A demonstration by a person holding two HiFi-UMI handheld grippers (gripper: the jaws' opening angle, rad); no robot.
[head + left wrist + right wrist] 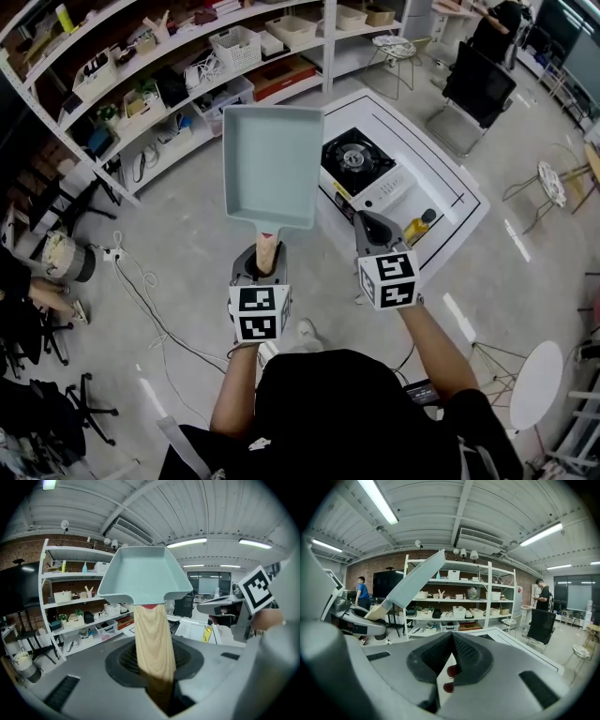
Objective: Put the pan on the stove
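Observation:
A pale blue-grey rectangular pan with a light wooden handle is held up in the air, left of the stove. My left gripper is shut on that handle, and the pan stands tilted up beyond the jaws. The black single-burner stove sits on a white table, ahead and to the right of the pan. My right gripper hangs beside the left one, over the table's near edge, shut with nothing in it. From the right gripper view the pan shows at the left.
A yellow bottle lies on the table near the right gripper. Long white shelves with bins run along the back left. A black chair stands beyond the table. Cables trail on the floor at the left.

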